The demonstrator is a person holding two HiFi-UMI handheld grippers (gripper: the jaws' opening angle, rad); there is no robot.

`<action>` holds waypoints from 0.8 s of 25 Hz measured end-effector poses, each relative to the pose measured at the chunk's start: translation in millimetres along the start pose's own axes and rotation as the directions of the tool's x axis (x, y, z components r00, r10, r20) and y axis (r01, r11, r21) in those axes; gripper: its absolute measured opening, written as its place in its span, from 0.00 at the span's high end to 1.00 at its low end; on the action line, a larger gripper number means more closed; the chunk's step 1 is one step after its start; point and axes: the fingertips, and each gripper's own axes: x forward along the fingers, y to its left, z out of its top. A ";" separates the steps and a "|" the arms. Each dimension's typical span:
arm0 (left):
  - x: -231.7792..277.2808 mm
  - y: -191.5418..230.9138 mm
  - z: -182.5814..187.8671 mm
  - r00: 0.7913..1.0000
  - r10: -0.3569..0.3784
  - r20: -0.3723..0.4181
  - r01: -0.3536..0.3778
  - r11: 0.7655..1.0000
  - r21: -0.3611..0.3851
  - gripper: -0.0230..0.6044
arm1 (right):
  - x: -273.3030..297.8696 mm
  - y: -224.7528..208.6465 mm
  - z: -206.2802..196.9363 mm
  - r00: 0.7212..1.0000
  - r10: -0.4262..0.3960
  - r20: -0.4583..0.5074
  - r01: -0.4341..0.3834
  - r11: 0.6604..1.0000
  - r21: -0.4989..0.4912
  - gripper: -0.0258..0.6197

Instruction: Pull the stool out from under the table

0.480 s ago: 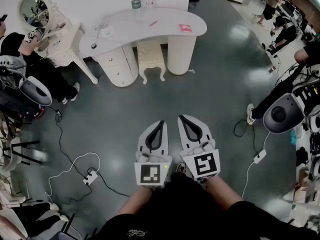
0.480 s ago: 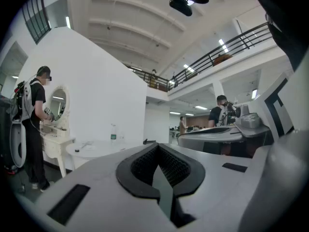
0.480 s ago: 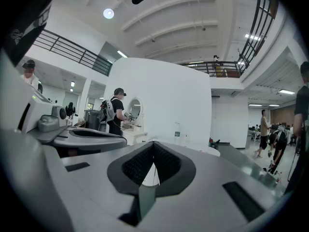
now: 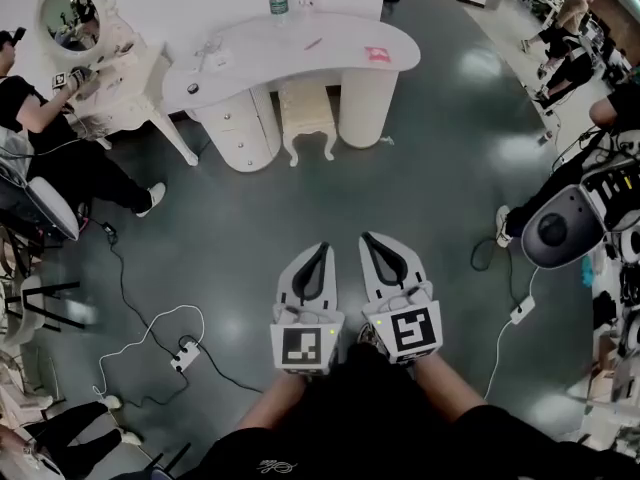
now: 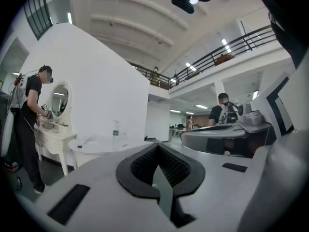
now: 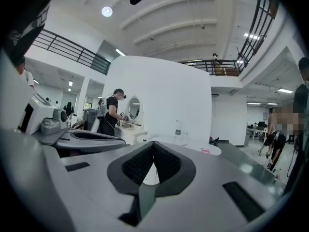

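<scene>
stool [image 4: 304,108] upright, legs down, half under table [image 4: 340,56]; long axis unclear

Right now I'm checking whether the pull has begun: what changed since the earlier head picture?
Nothing was taken hold of or let go. The person by the mirror shifted, a leg now stretched further out. The stool remains tucked under the table, and the left gripper and right gripper stay shut, empty, side by side, well short of it.
</scene>
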 end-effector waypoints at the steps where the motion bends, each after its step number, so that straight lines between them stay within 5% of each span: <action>1: -1.2 3.4 -1.4 1.000 -0.006 -0.006 0.006 1.000 0.005 0.96 | 2.4 3.8 -0.1 1.000 -0.001 -0.003 0.001 1.000 0.000 0.95; 20: 6.8 40.7 -22.1 0.997 -0.059 -0.052 0.058 0.998 -0.031 0.96 | 34.6 22.9 -19.3 0.995 -0.036 -0.094 0.038 0.999 0.021 0.95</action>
